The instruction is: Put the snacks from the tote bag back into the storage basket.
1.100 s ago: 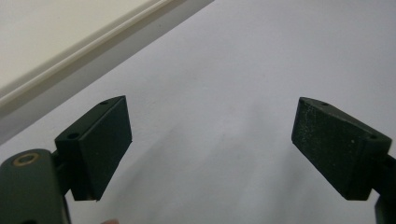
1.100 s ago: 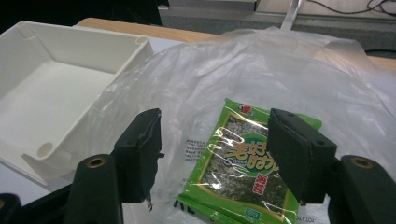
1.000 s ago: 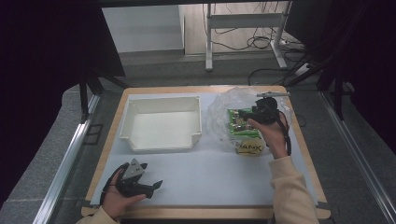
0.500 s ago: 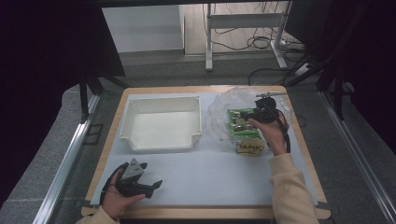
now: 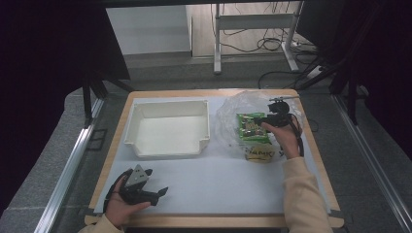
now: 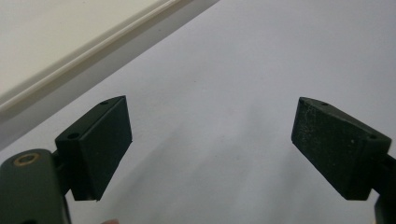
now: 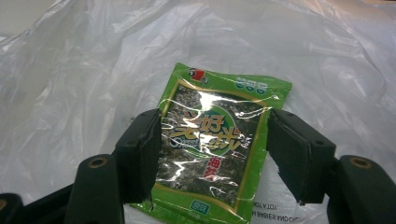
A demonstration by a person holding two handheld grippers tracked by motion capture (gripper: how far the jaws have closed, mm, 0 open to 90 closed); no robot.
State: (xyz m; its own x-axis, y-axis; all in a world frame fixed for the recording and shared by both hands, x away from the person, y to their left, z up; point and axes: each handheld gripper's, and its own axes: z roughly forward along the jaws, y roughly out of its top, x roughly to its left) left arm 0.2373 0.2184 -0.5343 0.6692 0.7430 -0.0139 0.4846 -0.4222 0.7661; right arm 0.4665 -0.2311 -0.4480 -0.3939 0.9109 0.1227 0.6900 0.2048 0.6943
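Green foil packet (image 7: 217, 156), clear bag (image 7: 93, 65), white tray (image 5: 167, 127)

Bright tabletop, dark surroundings, glare on packet (image 7: 212, 154), perhaps soft focus.

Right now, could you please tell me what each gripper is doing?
Left gripper: open, holding nothing, over the white table mat.
Right gripper: open, jaws on either side of the green snack packet.

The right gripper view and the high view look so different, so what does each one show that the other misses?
The right gripper view alone makes clear that the jaws straddle the green snack packet from either side. The high view alone takes in the white tray, the left gripper resting low on the table, and both forearms. Both show the packet lying on the clear plastic bag with the right gripper at it.
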